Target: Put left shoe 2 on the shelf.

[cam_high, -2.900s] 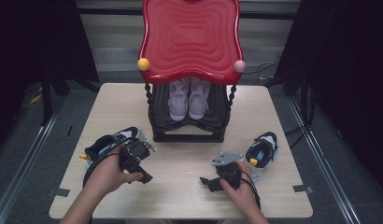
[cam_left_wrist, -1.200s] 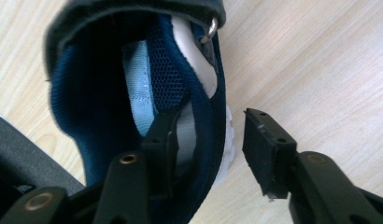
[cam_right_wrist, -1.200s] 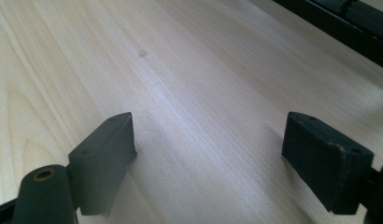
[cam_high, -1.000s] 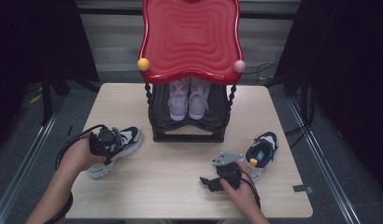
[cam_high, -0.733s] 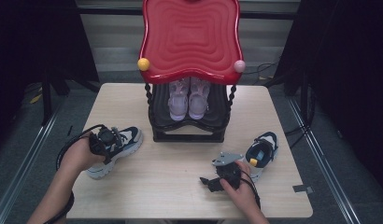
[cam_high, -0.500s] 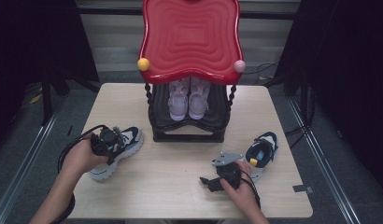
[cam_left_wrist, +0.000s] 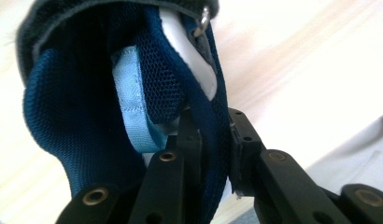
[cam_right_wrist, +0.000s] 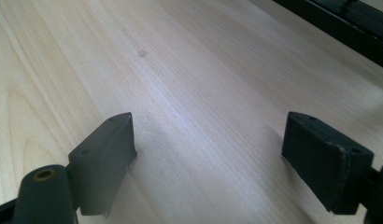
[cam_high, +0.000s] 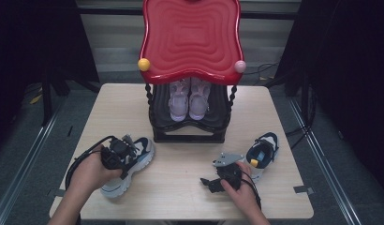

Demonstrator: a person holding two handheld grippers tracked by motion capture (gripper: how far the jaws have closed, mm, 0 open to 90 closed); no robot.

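Near the surface's (cam_high: 180, 187) left front corner, the left tongs (cam_high: 119, 152) and the hand behind them cover the middle of a blue and white shoe (cam_high: 134, 161), so its opening cannot be made out from above. In the left gripper view the left tongs (cam_left_wrist: 210, 140) have just been closing and now pinch a fold of the shoe's (cam_left_wrist: 87, 93) blue mesh collar between their pads. At the back edge, under a red wavy top (cam_high: 190, 37), a black rack (cam_high: 190, 122) holds a pair of lilac shoes (cam_high: 188, 98), toes forward; its back is in shadow. The right tongs (cam_high: 210, 182) rest near the front edge, spread wide (cam_right_wrist: 208, 163) with nothing between them. A second blue shoe (cam_high: 261, 152) lies by the right edge, just beside them.
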